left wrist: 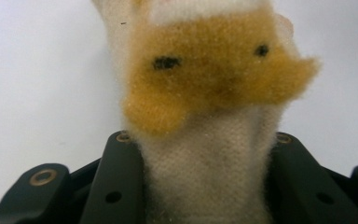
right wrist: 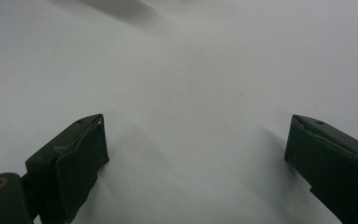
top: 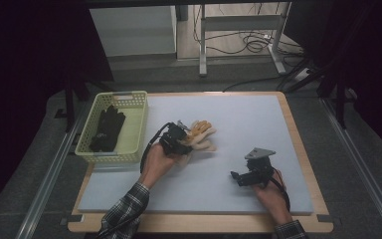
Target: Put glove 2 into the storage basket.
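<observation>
Black jaws of the left gripper (left wrist: 205,154) are standing closest to the lens in the left gripper view, clamping the cream knitted cuff of a cream-and-orange fuzzy work glove (left wrist: 214,93) between them. Fabric is filling the gap from one jaw to the other, and the orange palm section with two dark marks is hanging just beyond the jaw tips.

From the high view, the left gripper (top: 181,137) is sitting near the middle of the pale grey mat (top: 248,119), and the glove (top: 201,134) is spreading out from it toward the far right, fingers pointing away from the person. Whether the glove is touching the mat or is raised off it cannot be told. The left hand (top: 156,162) is wrapping around the gripper body, with a plaid sleeve (top: 127,211) entering from the bottom edge.

A pale yellow perforated plastic basket (top: 134,99) is standing at the left edge of the mat, near the left gripper, and is containing a black glove (top: 107,127).

The right gripper (top: 236,177) is resting low over the near right part of the mat, well apart from the fuzzy glove. In the right gripper view its jaws are spread wide with only bare mat (right wrist: 191,93) between them; it is grasping nothing.
</observation>
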The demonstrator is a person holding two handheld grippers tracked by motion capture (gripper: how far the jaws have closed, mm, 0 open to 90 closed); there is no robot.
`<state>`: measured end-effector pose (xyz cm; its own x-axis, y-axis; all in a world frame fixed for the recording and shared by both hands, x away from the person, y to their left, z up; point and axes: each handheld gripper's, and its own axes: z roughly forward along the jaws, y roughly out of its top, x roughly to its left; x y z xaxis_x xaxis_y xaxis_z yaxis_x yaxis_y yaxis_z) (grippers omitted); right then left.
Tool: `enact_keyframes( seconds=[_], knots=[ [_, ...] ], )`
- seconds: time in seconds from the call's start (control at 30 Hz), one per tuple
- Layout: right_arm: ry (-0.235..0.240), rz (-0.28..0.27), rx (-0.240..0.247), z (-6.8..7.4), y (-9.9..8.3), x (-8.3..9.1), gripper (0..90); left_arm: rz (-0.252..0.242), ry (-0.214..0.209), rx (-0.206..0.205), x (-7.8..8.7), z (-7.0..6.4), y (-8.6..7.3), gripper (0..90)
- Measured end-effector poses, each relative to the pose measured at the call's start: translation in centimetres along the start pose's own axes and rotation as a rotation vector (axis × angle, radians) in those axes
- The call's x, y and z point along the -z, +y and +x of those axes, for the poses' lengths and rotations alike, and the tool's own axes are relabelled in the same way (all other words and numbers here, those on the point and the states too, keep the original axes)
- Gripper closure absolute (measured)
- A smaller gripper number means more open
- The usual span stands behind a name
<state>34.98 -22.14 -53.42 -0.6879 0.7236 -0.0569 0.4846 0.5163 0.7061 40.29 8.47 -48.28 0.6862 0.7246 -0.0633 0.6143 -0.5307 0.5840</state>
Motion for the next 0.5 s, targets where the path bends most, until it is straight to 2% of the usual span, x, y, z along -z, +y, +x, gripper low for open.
enact_keyframes(
  seconds=[0.2,0.27,0.3,0.5],
  knots=[
    [0.000,-0.001,0.001,0.0,0.0,0.0,5.4,-0.023,0.031,0.046,2.4,1.4,0.9,63.3],
    [0.000,-0.001,0.003,0.0,0.0,0.0,5.4,-0.029,0.051,0.062,3.8,2.4,1.1,63.2],
    [0.000,-0.001,0.003,0.0,0.0,0.0,5.4,-0.029,0.051,0.062,3.8,2.4,1.1,63.1],
    [0.000,-0.003,0.002,0.0,0.0,0.0,5.4,-0.051,0.105,0.119,6.6,4.7,1.2,62.9]
  ],
)
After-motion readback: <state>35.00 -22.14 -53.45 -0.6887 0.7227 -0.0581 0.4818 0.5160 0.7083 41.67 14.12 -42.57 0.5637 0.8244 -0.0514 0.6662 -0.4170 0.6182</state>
